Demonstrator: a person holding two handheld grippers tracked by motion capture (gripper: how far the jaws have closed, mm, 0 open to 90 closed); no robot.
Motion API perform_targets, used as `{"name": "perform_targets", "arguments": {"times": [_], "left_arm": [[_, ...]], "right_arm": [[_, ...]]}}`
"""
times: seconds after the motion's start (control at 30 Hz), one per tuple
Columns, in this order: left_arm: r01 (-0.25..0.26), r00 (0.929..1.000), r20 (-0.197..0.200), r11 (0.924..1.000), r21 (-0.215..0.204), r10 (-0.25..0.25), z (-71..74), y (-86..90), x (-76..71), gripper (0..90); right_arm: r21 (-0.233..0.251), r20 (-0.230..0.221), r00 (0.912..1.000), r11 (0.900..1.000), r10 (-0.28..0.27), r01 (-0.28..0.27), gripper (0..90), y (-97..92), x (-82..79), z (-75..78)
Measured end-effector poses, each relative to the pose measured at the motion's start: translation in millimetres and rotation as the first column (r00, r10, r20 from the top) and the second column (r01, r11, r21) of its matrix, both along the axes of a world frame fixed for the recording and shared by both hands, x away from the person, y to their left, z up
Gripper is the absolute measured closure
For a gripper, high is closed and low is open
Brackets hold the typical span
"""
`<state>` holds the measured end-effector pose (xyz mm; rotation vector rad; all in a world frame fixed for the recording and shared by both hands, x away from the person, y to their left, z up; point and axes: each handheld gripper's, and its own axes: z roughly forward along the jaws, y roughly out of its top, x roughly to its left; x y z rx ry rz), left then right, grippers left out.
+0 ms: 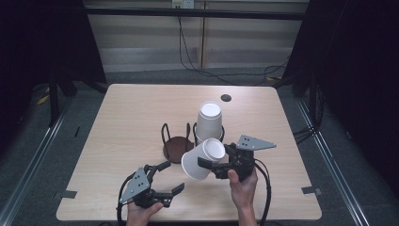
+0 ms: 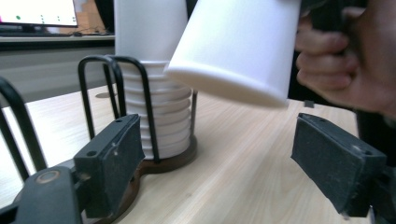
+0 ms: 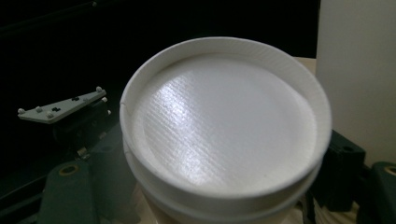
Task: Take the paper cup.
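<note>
The right gripper [image 1: 210, 165] is clamped on a white paper cup [image 1: 203, 158], jaws pressed against its sides, and carries it in the air just on the near side of the cup holder [image 1: 178, 149], a dark wire rack with two round bays on the wooden table [image 1: 127, 108]. The cup lies tilted, almost on its side: its closed bottom faces up and back toward the holder's right bay, its open mouth points down and toward the person, so its long axis slants across the front of the holder instead of standing upright over it. The right bay holds a stack of inverted cups [image 1: 208, 121] (bottoms up, the ribbed rims showing between the wires in the left gripper view), while the left bay shows only its brown base. The held cup hangs lower than the top of that stack and just beside it, so I judge it must be raised and righted mouth-down before it can go onto either bay. The left gripper [image 1: 165, 178] rests near the table's front edge, nearer than the holder, jaws apart and holding nothing; the right hand [image 1: 242, 184] is plainly the nearer one.
</note>
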<state>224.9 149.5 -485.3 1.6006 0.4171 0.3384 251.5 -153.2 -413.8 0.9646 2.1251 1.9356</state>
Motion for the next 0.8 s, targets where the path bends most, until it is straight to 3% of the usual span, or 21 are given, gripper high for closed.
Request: {"name": "perform_targets", "arguments": {"times": [0.17,0.43,0.6,0.7,0.8], "left_arm": [[0.017,0.9998,-0.009,0.9997,-0.017,-0.017,0.3,0.0,2.9,15.8],[0.086,0.9962,0.015,0.9963,0.0,-0.086,3.7,-7.5,6.7,15.8],[0.091,0.9959,-0.006,0.9959,0.006,-0.091,1.6,-9.2,10.5,15.5],[0.121,0.9926,-0.014,0.9926,-0.009,-0.121,0.1,-10.8,13.6,15.5],[0.127,0.9918,-0.02,0.9918,0.014,-0.126,-1.3,-13.1,15.0,15.0]], "right_arm": [[0.005,-0.025,0.9997,1.0,0.007,-0.007,23.0,0.2,0.3,-11.8],[0.01,-0.04,0.9986,0.9994,0.034,-0.034,23.1,3.9,-1.4,-20.1],[0.005,-0.05,0.9973,0.9985,0.055,-0.054,23.2,8.4,-2.2,-24.1],[0.003,-0.055,0.9958,0.9974,0.073,-0.073,23.2,12.0,-2.4,-25.8],[0.006,-0.058,0.9945,0.9962,0.087,-0.086,23.3,14.7,-2.5,-27.0]]}}
